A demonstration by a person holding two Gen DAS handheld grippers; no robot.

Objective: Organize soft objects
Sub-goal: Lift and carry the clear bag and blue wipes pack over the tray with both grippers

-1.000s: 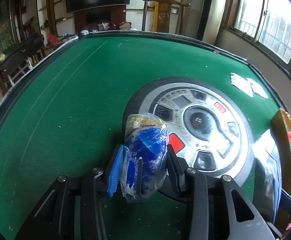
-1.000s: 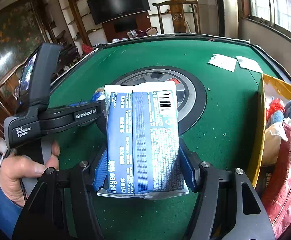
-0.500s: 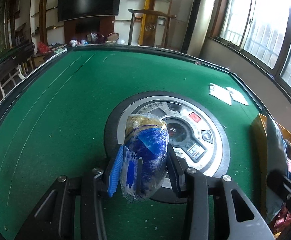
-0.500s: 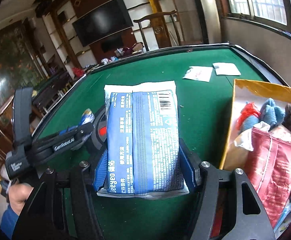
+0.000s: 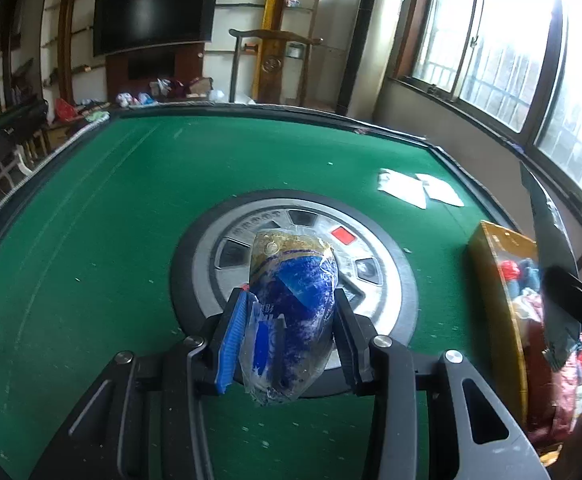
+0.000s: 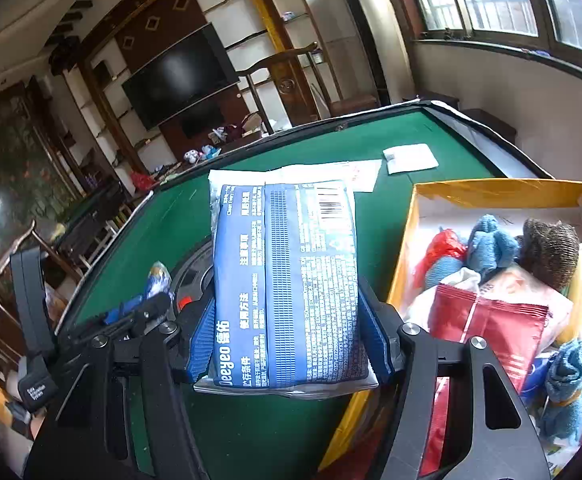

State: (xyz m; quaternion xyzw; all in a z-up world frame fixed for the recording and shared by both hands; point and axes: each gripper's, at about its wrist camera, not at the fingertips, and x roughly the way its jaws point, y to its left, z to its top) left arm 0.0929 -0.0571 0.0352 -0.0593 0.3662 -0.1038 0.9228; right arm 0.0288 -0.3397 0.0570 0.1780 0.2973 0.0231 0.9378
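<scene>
- The green felt worktop (image 5: 91,240) fills both views, a round silver control panel (image 5: 291,248) at its centre and two white paper slips (image 5: 419,190) lying toward 1 o'clock of the panel.
- A yellow cardboard box (image 6: 491,192) sits at the worktop's 3 o'clock edge, already heaped with blue cloth bundles, a brown knit piece and a red foil pouch (image 6: 487,320).
- The right claw (image 6: 287,336) is clenched on a blue wipes pack (image 6: 287,280), held upright above the felt just at 9 o'clock of the box wall, not yet over the opening.
- The left claw (image 5: 287,340) grips a blue-and-gold crinkly packet (image 5: 291,296) by its lower half, hanging over the control panel, well apart from the box.
- Risk, as judged: the box looks nearly full, so a pack let go at the near rim could catch the wall or slide off the heap back onto the felt.
- A second risk: both claws head for the same opening and sit close together; they could knock each other, and the slick packet might slip out.
</scene>
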